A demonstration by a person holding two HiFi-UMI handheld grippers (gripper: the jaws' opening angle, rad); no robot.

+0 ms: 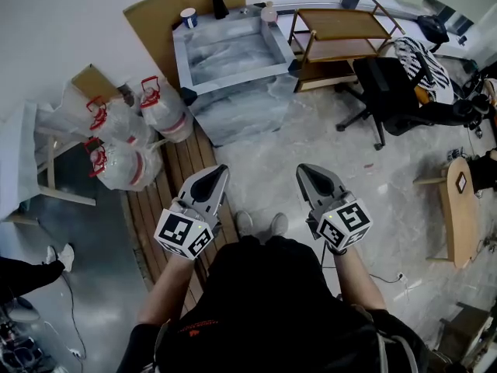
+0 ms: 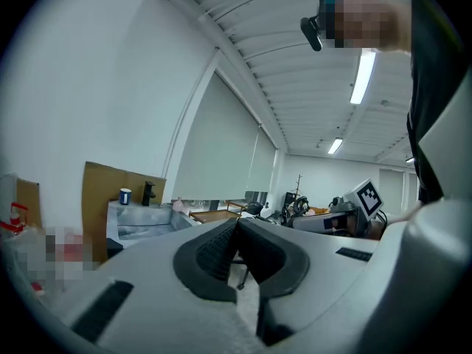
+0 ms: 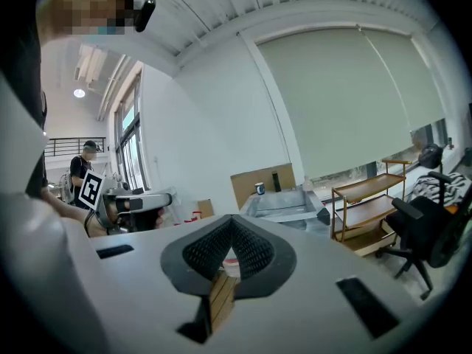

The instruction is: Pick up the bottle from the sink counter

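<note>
The bottle (image 1: 269, 12), small and pale with a pinkish tint, stands upright on the back right corner of the grey sink counter (image 1: 233, 84), far ahead of me. It also shows as a small pale shape, the bottle (image 2: 178, 206), at the sink's right end in the left gripper view. My left gripper (image 1: 220, 171) and right gripper (image 1: 304, 169) are held side by side near my waist and point toward the sink, well short of it. The jaws of both are shut with nothing between them. The left gripper (image 2: 237, 223) and right gripper (image 3: 231, 220) each show pads meeting at the tip.
A blue cup (image 1: 189, 17) and a black faucet (image 1: 220, 2) stand at the sink's back edge against cardboard (image 1: 159, 22). A wooden shelf cart (image 1: 342, 37) and a black office chair (image 1: 388, 92) are to the right. Tied plastic bags (image 1: 128, 158) and a slatted wooden board (image 1: 167, 193) lie on the left.
</note>
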